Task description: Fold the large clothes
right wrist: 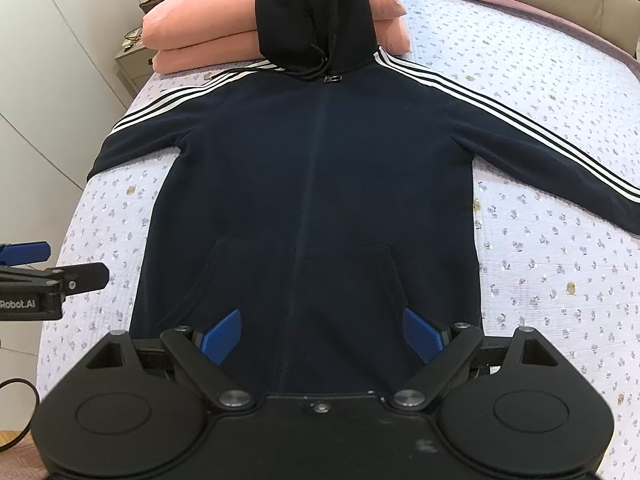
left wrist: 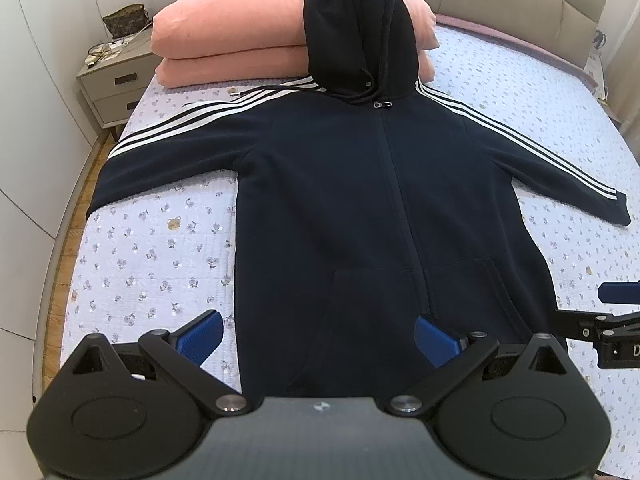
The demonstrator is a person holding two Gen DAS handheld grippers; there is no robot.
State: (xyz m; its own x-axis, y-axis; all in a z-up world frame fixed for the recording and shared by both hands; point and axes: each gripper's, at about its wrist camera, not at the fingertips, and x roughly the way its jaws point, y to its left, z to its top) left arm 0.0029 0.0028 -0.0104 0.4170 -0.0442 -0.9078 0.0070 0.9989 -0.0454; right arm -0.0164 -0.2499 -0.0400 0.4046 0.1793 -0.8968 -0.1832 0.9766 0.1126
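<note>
A dark navy zip hoodie (left wrist: 360,184) with white sleeve stripes lies flat, front up, on the bed, both sleeves spread out. It also fills the right wrist view (right wrist: 320,168). Its hood (left wrist: 356,28) rests up against the pink pillows. My left gripper (left wrist: 320,340) is open and empty, above the hem's left part. My right gripper (right wrist: 320,336) is open and empty, above the hem's middle. The right gripper also shows at the right edge of the left wrist view (left wrist: 616,320), and the left gripper at the left edge of the right wrist view (right wrist: 36,276).
The bed has a lilac floral quilt (left wrist: 160,248). Two stacked pink pillows (left wrist: 232,36) lie at the headboard. A bedside table (left wrist: 116,84) with a bag stands at the left. White wardrobe doors (right wrist: 48,60) run along the left side.
</note>
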